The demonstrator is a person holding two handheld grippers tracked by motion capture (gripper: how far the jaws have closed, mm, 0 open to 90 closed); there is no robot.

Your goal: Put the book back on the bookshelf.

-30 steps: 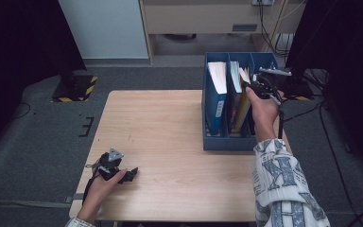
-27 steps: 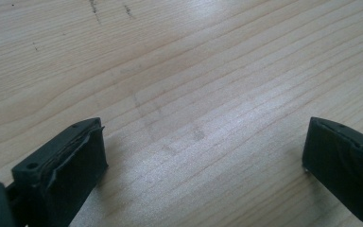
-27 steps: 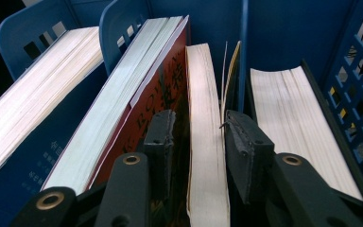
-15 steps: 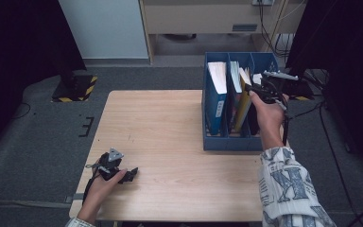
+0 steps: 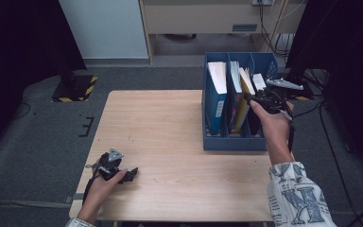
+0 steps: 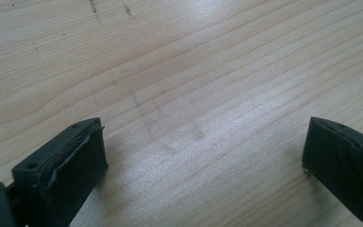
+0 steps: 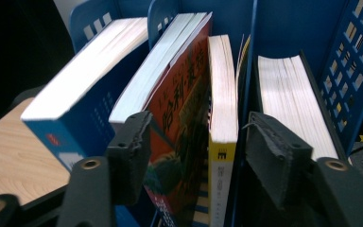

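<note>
A blue file rack (image 5: 227, 142) stands at the table's right with books upright in its three compartments. My right gripper (image 5: 253, 100) hovers at the books' tops and points left at the middle compartment. In the right gripper view its jaws (image 7: 198, 137) have just been opening. They straddle an orange-red book (image 7: 179, 80) and a yellow book (image 7: 222, 94) without pressing on them. A blue book (image 7: 75, 104) stands in the left compartment and a dark-covered book (image 7: 288, 94) in the right one. My left gripper (image 5: 131, 174) rests open on the table's near left, nothing between its jaws (image 6: 203, 151).
The wooden table (image 5: 170, 123) lies bare between the two hands. Cables (image 5: 312, 94) hang beside the rack's right side. A dark floor and a pale cabinet (image 5: 104, 28) lie beyond the far edge.
My right gripper has drifted slightly right and toward the near side, and its jaws stand wider apart. The left gripper has not moved.
</note>
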